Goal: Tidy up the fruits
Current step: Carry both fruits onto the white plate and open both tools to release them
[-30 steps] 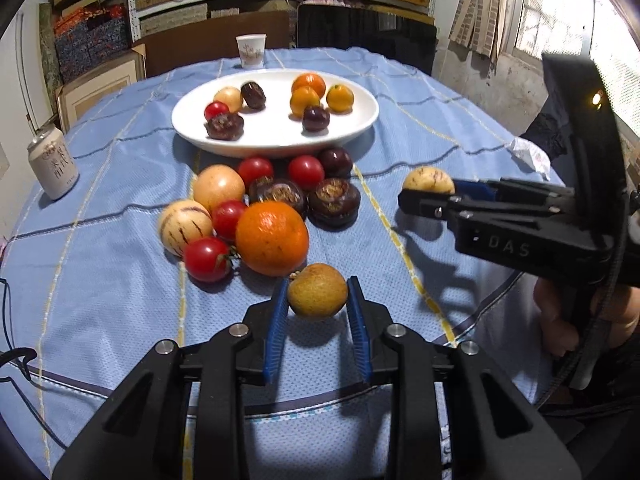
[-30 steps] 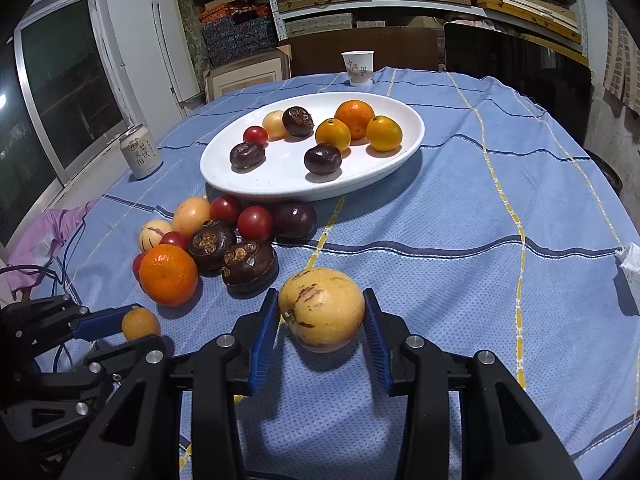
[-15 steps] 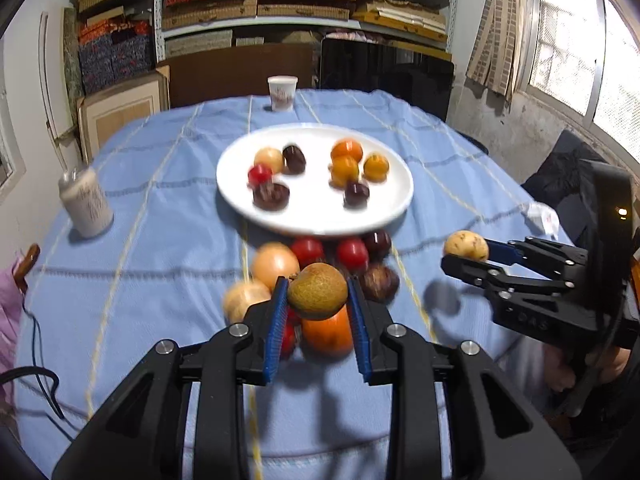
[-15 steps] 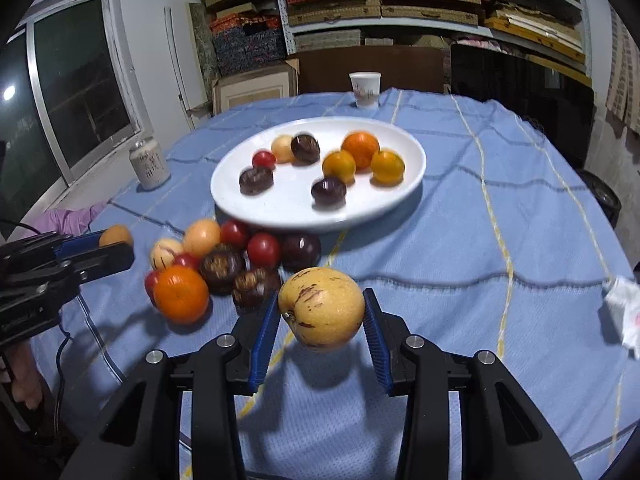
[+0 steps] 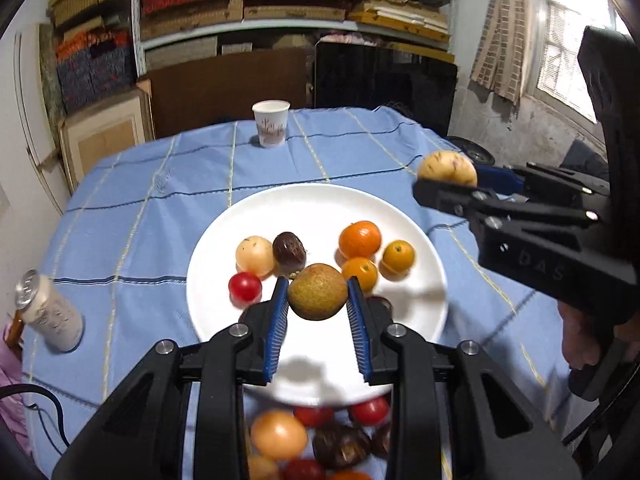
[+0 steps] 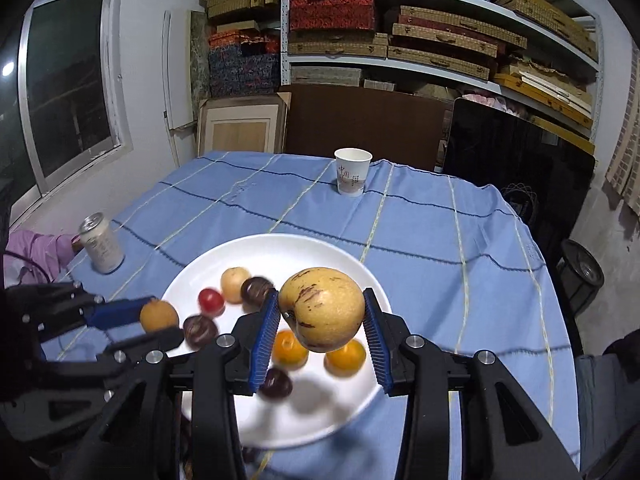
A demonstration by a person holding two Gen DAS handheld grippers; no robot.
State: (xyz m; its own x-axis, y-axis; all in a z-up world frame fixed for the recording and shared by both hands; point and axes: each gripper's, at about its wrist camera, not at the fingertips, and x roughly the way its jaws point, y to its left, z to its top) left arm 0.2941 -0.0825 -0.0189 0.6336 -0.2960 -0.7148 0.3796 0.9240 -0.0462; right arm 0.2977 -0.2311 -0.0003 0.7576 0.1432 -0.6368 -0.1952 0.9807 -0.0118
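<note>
Dim indoor light, window (image 5: 568, 40) glare at right, motion-blurred fruit, soft shadows on plate (image 5: 320, 208), fisheye-bent edges.

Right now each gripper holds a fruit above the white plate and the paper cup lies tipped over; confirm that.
One error: the paper cup stands upright, as the right wrist view shows. The left gripper and right gripper do each hold a fruit above the white plate.

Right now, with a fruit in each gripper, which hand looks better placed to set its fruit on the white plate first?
Probably left: the left gripper holds its brownish fruit over the plate; the right gripper looks nearer the rim.
</note>
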